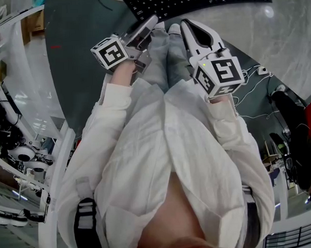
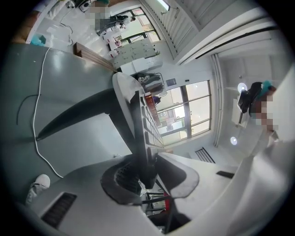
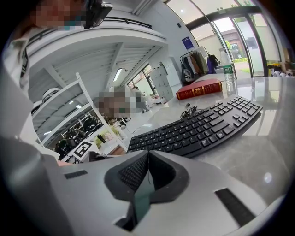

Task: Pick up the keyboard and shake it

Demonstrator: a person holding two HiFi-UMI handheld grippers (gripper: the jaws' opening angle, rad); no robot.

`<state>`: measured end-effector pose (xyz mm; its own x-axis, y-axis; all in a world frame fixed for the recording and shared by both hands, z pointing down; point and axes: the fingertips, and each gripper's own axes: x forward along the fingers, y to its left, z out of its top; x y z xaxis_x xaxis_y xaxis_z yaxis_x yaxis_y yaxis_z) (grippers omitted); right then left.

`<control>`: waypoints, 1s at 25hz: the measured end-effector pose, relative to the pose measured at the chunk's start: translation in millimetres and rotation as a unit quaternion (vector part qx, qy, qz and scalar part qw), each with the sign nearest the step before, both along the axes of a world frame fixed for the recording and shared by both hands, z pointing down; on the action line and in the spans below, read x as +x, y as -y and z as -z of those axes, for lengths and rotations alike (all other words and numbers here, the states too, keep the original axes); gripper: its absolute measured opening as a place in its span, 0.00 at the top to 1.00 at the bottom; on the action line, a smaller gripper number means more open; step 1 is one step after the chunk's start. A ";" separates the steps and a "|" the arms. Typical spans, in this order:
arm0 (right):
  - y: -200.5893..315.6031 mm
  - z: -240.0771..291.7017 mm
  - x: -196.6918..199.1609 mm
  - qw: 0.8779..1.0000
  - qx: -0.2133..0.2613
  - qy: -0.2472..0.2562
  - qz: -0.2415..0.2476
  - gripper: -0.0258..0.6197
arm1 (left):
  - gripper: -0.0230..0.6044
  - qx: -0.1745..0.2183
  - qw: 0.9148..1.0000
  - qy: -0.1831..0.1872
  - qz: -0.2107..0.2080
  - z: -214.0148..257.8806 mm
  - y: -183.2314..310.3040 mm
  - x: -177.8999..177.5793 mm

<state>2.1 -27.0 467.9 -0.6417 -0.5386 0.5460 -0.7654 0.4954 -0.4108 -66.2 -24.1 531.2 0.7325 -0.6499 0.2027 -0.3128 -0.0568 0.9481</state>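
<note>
Here the keyboard (image 2: 137, 131) sits pinched between jaws of the left gripper (image 2: 147, 177)

Matt black plastic keyboard (image 3: 198, 129) on glossy marble-look table (image 3: 258, 159)

From the head view I get only the near rows of the keyboard (image 1: 202, 0); the top edge cuts off the rest. In the right gripper view its nearest corner sits behind the right gripper (image 3: 148, 154). The print on the book (image 3: 200, 89) and the bottle (image 3: 229, 76) is too small for me to read.
</note>
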 end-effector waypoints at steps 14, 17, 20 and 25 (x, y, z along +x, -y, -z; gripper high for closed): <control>7.0 -2.7 7.8 1.000 -0.001 -0.002 -0.011 0.91 | 0.82 0.033 0.998 -0.045 -0.015 3.2 2.7 0.9; 8.2 -4.7 9.5 1.000 -0.001 -0.004 -0.013 0.91 | 0.83 0.039 0.998 -0.044 -0.019 3.9 4.3 0.0; 9.3 -5.4 11.4 1.000 -0.003 -0.003 -0.017 0.91 | 0.83 0.039 0.996 -0.081 -0.010 4.7 2.7 1.4; 9.1 -5.3 12.9 1.000 -0.004 -0.006 -0.018 0.91 | 0.84 0.043 0.991 -0.125 -0.003 6.0 0.7 1.7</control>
<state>15.0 -36.1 473.2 -0.6147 -0.5571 0.5583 -0.7880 0.4641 -0.4044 -64.4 -24.9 525.2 0.7563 -0.6529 -0.0413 -0.0684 -0.1418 0.9875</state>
